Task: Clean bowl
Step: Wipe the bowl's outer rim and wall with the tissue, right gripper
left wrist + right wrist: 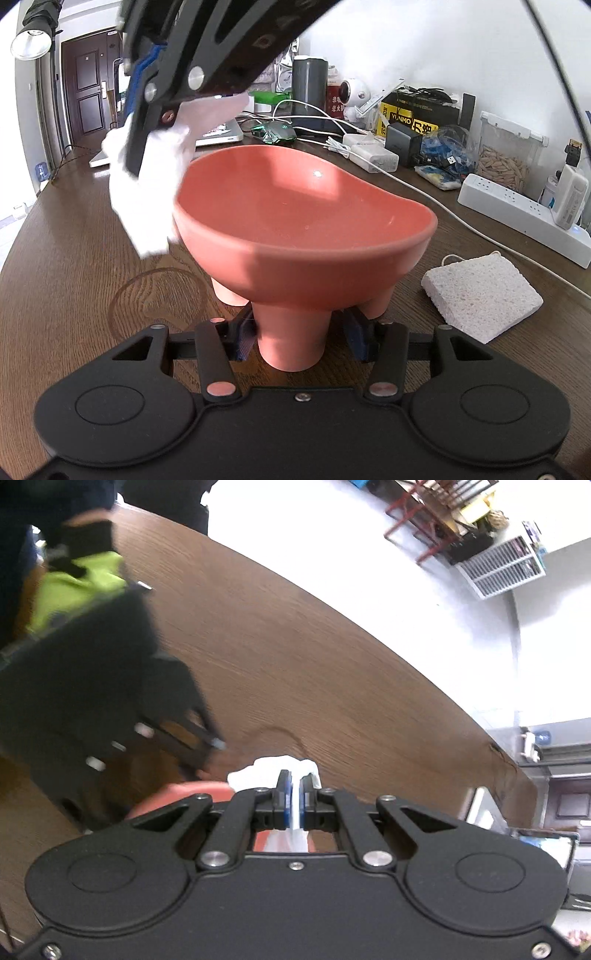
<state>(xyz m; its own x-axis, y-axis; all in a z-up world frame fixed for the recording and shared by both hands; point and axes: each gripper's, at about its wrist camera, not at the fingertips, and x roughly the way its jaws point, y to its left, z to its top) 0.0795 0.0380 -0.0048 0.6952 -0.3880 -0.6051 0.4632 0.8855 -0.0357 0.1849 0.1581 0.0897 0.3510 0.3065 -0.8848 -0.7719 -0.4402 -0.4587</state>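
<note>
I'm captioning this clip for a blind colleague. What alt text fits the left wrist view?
A coral footed bowl stands on a wooden table, one of its legs between the left gripper fingers. The right gripper holds a white cloth at the bowl's left rim. A white sponge lies to the right.

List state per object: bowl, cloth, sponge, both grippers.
bowl: upright, looks empty, near leg between the left fingers.
white cloth: pinched, hanging outside the bowl's rim.
sponge: lying on the table, untouched.
left gripper: open around the bowl's leg.
right gripper: shut on the cloth.
</note>
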